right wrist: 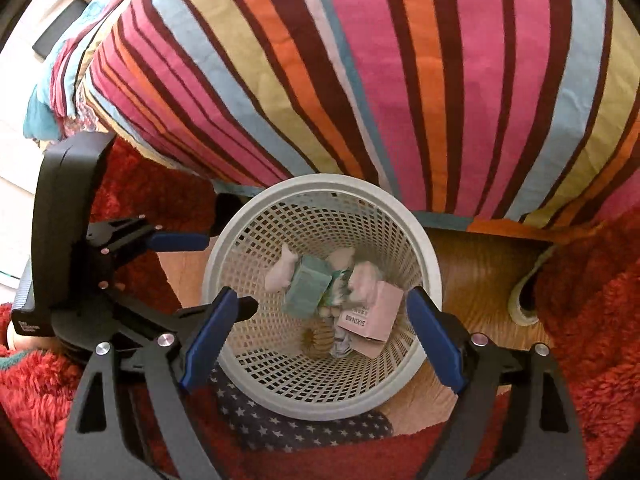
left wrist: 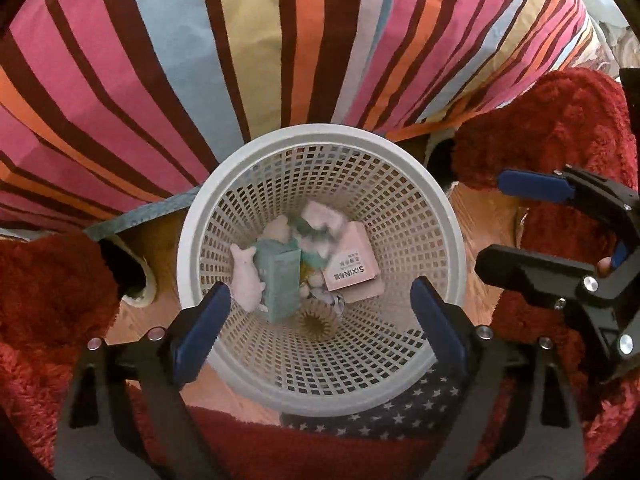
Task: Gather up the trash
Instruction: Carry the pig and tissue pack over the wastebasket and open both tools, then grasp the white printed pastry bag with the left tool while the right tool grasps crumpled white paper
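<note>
A white mesh wastebasket (left wrist: pixel 320 130) stands on the floor against the bed, and I look straight down into it. Inside lie a teal box (left wrist: pixel 280 280), a pink box (left wrist: pixel 354 268) and a crumpled pale tissue (left wrist: pixel 246 276). A blurred pale piece (left wrist: pixel 324 222) shows above them. My left gripper (left wrist: pixel 320 320) hangs open over the basket with nothing between its fingers. My right gripper (left wrist: pixel 490 218) is at the basket's right rim. In the right wrist view the right gripper (right wrist: pixel 320 300) is open and empty over the basket (right wrist: pixel 320 180). There the left gripper (right wrist: pixel 228 272) stands open at the left rim.
A striped bedspread (left wrist: pixel 240 40) hangs down behind the basket. A red shaggy rug (left wrist: pixel 48 300) surrounds it on both sides. Wooden floor (right wrist: pixel 480 272) shows to the right, with a pale roll (right wrist: pixel 524 304) at the rug's edge. Dark star-patterned fabric (left wrist: pixel 380 412) lies in front.
</note>
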Demonstrator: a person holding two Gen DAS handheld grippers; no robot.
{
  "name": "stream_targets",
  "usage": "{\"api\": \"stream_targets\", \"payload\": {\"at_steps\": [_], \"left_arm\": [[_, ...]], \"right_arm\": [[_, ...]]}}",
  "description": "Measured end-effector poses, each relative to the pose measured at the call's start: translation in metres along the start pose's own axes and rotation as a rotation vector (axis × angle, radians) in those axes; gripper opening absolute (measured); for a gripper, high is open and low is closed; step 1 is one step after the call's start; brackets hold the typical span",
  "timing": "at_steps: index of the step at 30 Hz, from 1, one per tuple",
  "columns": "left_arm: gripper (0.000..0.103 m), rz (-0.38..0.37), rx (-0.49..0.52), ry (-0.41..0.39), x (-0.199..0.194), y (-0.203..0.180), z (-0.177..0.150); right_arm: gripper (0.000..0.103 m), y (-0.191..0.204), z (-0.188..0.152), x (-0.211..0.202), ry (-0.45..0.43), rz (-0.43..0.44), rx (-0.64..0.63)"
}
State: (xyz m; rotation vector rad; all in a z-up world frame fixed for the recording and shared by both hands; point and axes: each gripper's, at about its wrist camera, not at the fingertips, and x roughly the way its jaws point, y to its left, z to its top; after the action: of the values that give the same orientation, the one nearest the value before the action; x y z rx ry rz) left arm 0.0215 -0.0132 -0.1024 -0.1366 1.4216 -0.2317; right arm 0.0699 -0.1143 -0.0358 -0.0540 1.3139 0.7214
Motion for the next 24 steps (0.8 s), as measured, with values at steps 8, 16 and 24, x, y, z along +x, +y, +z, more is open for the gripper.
{"api": "stream_targets", "payload": {"at_steps": [8,16,24], "left_arm": [[0.092,0.007,0.008,0.004,0.000,0.000,0.000],[0.092,0.034,0.017,-0.213,-0.065,0.001,0.001],[0.092,0.129,0.034,-0.658,-0.210,-0.001,0.085]], "right_arm": [[0.082,-0.009,-0.001,0.007,0.005,-0.003,-0.001],[0.082,-0.012,-0.007,-0.040,-0.191,0.073,-0.022],[0.082,-0.030,0.048,-0.165,-0.605,0.018,-0.042]]}}
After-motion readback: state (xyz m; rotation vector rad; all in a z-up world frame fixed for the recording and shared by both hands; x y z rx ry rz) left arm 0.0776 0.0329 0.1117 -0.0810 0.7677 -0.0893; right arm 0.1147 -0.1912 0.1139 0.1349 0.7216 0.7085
